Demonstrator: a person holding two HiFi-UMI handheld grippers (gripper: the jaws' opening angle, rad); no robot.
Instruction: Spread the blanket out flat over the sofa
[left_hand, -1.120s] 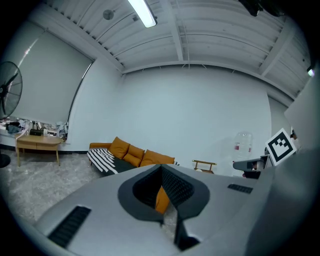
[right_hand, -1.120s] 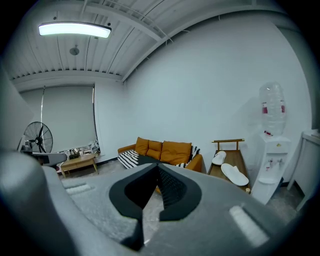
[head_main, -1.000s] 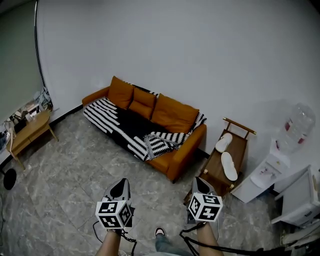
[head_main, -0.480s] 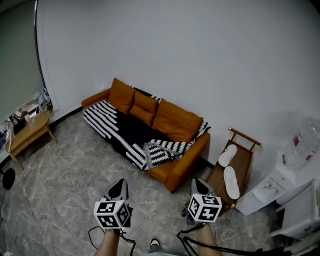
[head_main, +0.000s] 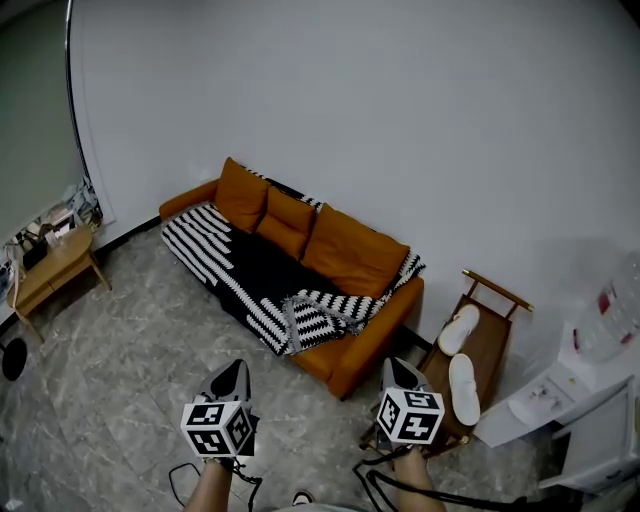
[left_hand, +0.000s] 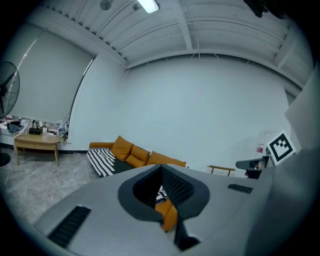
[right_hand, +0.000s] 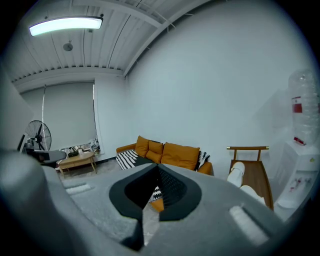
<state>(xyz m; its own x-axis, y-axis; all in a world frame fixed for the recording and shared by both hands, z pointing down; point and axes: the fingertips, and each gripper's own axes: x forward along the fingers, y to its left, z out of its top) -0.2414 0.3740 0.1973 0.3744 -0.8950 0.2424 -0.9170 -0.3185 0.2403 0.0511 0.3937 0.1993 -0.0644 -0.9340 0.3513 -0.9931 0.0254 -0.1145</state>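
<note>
Striped blanket (head_main: 250, 275) partly bunched on orange sofa (head_main: 345, 362)

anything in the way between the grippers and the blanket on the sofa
Nothing visible. Only bare floor lies between the left gripper, the right gripper and the blanket on the sofa. The wooden rack stands off to the right, the low table far left.

Black-white blanket (head_main: 262, 285) over orange sofa (head_main: 345, 300) seat, right end bunched.

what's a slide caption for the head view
Head view: left gripper and right gripper, both shut, face an orange sofa with its patterned blanket bunched near one end.
</note>
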